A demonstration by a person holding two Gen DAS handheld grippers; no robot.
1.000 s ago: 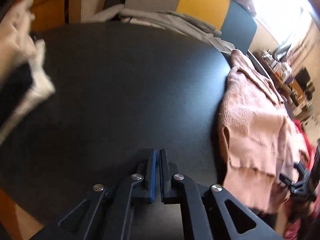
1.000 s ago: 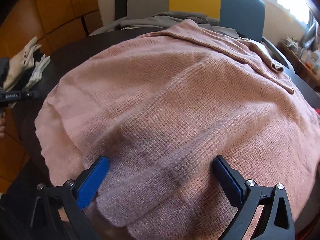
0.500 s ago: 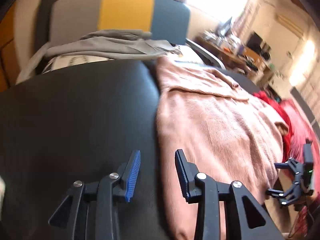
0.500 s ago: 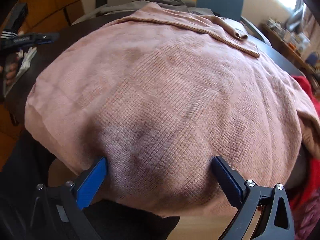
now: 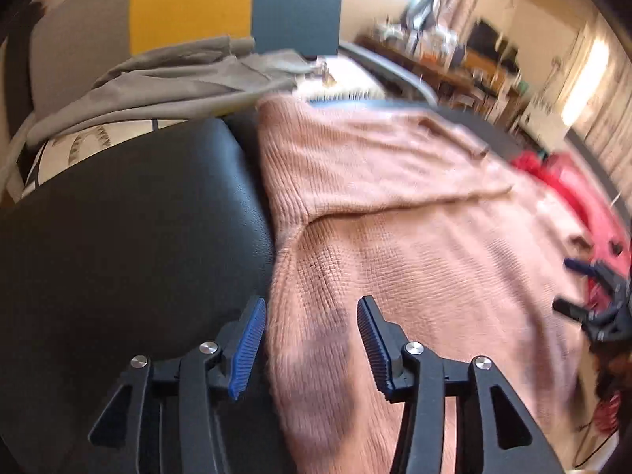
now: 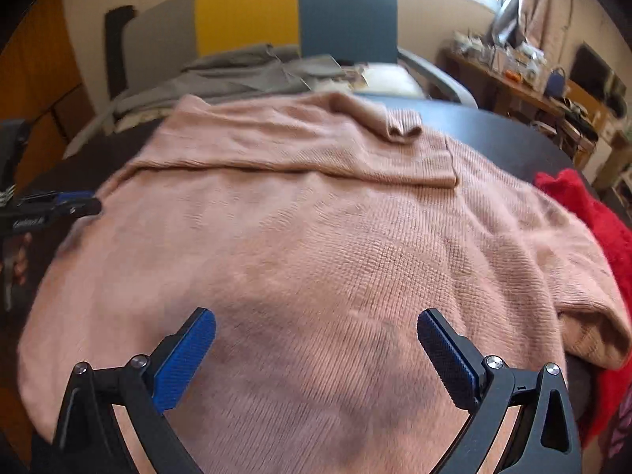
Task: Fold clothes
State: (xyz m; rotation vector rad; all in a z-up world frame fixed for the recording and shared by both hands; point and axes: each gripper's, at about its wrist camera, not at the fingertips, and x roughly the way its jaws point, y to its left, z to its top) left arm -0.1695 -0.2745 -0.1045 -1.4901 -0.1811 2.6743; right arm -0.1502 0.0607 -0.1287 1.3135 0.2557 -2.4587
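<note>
- Left gripper (image 5: 310, 345): jaws parted, straddling the near left edge of the pink sweater (image 5: 414, 245); a second ago they were pinched together over bare black table (image 5: 130, 245), nothing held.
- Right gripper (image 6: 316, 359): spread wide over the near hem, gripping nothing, as before.
- Sweater lies on the table, a sleeve folded across its far part, hem over the near edge.
- Judgement: both set to take the hem for a fold.
- Red garment (image 6: 592, 213) on the right; grey clothes (image 6: 237, 75) on the chair (image 6: 296, 12).
</note>
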